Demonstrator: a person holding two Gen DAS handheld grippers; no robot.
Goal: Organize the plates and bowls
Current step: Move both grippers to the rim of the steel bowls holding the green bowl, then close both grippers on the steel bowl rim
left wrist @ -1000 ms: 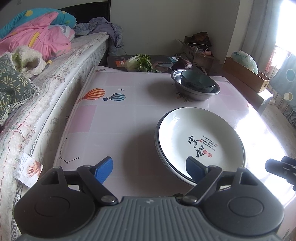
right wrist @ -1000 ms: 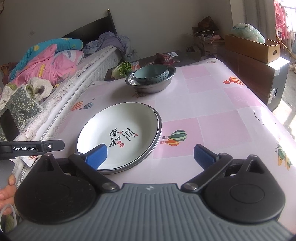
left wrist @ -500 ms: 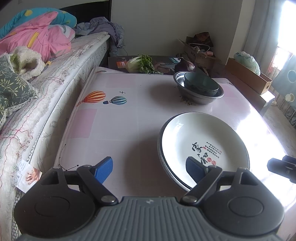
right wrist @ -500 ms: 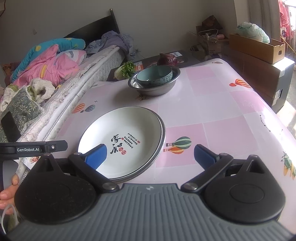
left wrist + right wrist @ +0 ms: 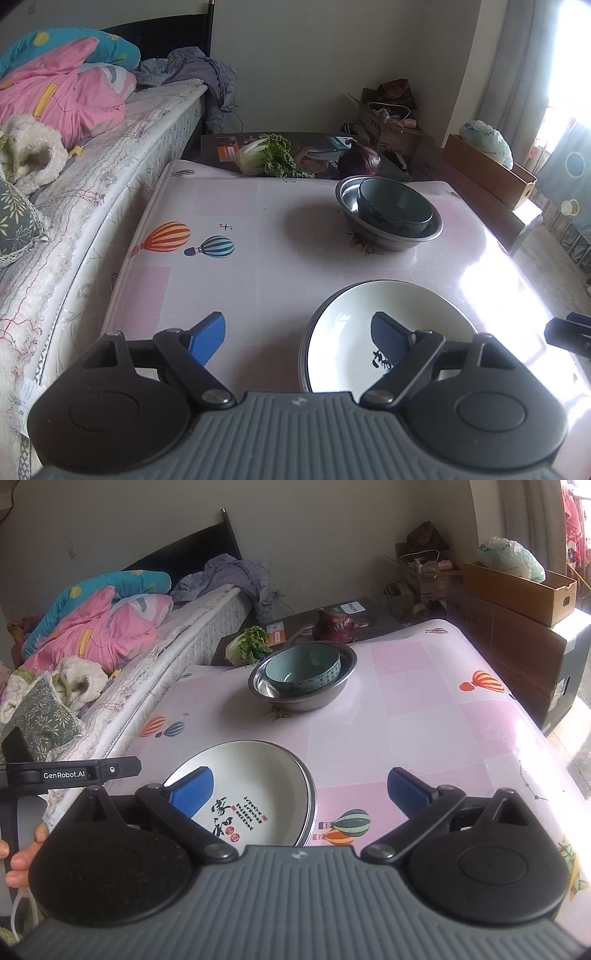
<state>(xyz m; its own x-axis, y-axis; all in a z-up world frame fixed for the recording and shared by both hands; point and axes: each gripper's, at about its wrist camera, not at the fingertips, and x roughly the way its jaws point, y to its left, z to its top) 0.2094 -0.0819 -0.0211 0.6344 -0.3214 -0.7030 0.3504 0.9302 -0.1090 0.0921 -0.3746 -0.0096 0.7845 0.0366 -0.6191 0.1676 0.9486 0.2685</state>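
Both grippers empty, fingers spread wide: left gripper [image 5: 298, 332] and right gripper [image 5: 300, 788] hover over the near edge of the tabletop [image 5: 406, 709], holding nothing. White plate [image 5: 255, 794] sits on another plate, stacked to save space. Teal bowl [image 5: 303, 666] is nested in the steel bowl [image 5: 303, 686] at the far end. Likely sorted by type already.

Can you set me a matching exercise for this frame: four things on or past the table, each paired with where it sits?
Things:
1. teal bowl
2. white plate
3. red cabbage
4. steel bowl

Places:
A. on a dark board past the table's far edge
B. nested inside a metal bowl
C. near end, on other plates
D. directly on the balloon-print tablecloth, far half

Pairs: 1-B, 2-C, 3-A, 4-D
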